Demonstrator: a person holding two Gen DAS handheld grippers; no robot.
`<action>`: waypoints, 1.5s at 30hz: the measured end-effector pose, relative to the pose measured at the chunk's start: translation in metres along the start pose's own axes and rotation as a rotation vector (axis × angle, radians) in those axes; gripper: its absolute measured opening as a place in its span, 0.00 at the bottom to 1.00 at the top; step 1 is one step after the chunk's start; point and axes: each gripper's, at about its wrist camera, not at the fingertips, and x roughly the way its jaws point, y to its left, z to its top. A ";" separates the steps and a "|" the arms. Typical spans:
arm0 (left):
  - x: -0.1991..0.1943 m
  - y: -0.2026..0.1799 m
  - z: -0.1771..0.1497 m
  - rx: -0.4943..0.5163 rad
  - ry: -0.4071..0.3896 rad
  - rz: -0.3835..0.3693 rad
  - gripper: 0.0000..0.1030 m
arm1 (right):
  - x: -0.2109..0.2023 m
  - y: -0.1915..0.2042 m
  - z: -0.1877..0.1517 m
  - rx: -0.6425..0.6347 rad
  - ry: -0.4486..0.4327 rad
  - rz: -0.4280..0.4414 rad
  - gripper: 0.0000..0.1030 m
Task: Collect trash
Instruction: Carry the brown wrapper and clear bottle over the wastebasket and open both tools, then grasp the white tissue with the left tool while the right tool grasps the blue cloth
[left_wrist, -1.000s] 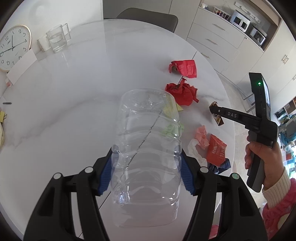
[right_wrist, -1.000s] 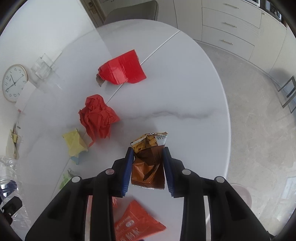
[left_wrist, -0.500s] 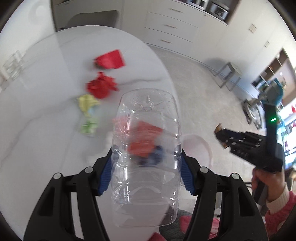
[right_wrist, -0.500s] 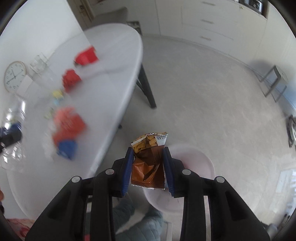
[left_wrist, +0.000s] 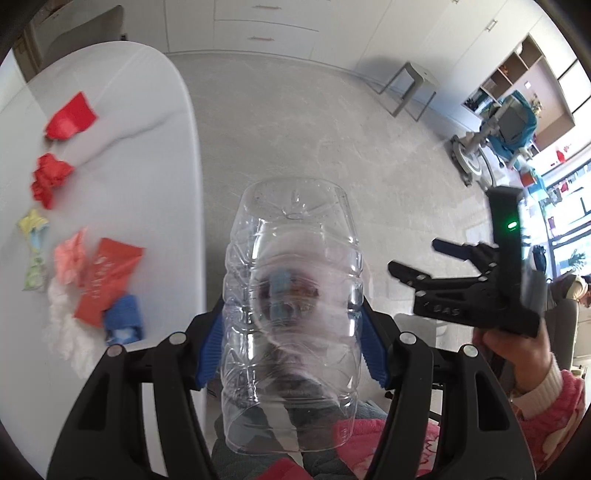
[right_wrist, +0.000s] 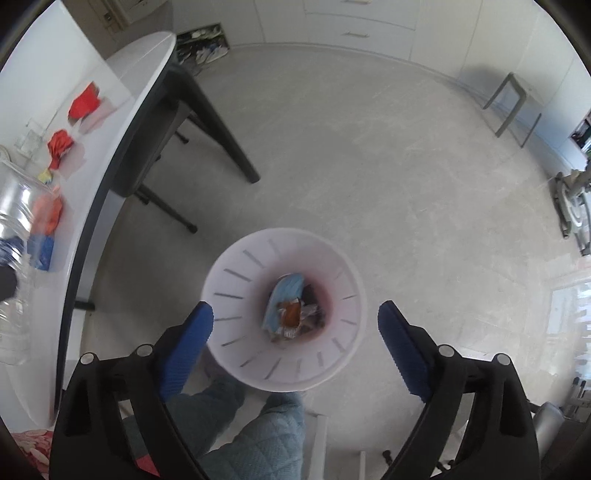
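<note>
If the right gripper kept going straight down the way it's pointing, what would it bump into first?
Probably the white bin on the floor: the right gripper points down over it, jaws opening with nothing between them. It would likely meet the trash inside, though depth is hard to judge.

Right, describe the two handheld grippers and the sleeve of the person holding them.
Both grippers, left gripper and right gripper, are black plastic with two fingers carrying ribbed blue pads and silver pivot screws. The right one bears white lettering and a lit green light. The sleeve is pink knit with a cream cuff.
</note>
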 end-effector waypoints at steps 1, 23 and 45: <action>0.006 -0.007 0.002 0.006 0.007 -0.008 0.59 | -0.009 -0.008 0.002 0.010 -0.016 -0.001 0.88; -0.069 0.024 -0.014 -0.148 -0.117 0.121 0.92 | -0.100 0.008 0.032 -0.052 -0.222 0.105 0.97; -0.089 0.183 -0.095 -0.359 -0.141 0.225 0.92 | -0.098 0.202 0.040 -0.350 -0.196 0.247 0.97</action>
